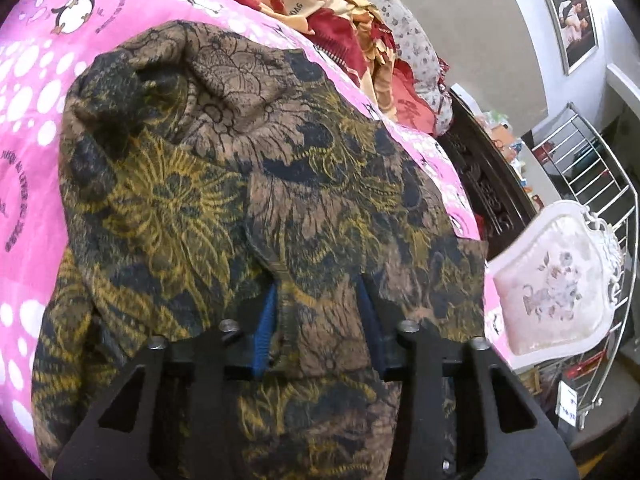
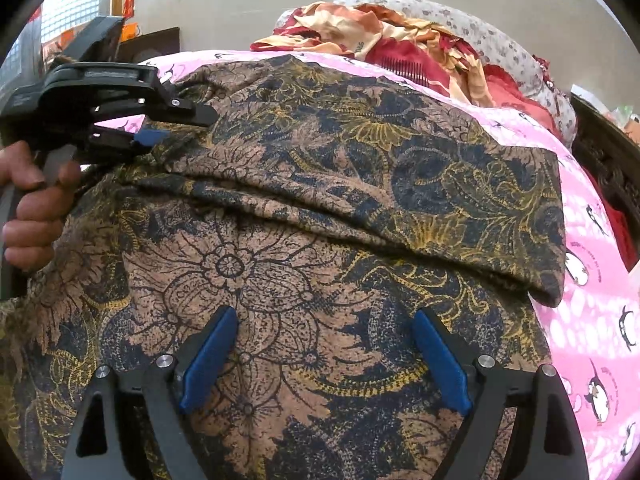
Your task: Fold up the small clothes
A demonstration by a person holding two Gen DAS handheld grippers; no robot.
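From the left wrist, the left hand-held gripper (image 1: 320, 320) has its 2 blue-padded fingers (image 1: 267, 328) part-way together with a fold of the brown floral garment (image 1: 224, 184) bunched between them, apparently pinched. The garment lies on a pink penguin-print bedspread (image 1: 28, 92), with a red and cream pile of clothes (image 1: 320, 4) beyond. From the right wrist, the right hand-held gripper (image 2: 324, 356) hangs above the same garment (image 2: 320, 208) with fingers spread wide, gripping nothing; the left hand-held gripper (image 2: 152, 128) bites the cloth's far-left edge.
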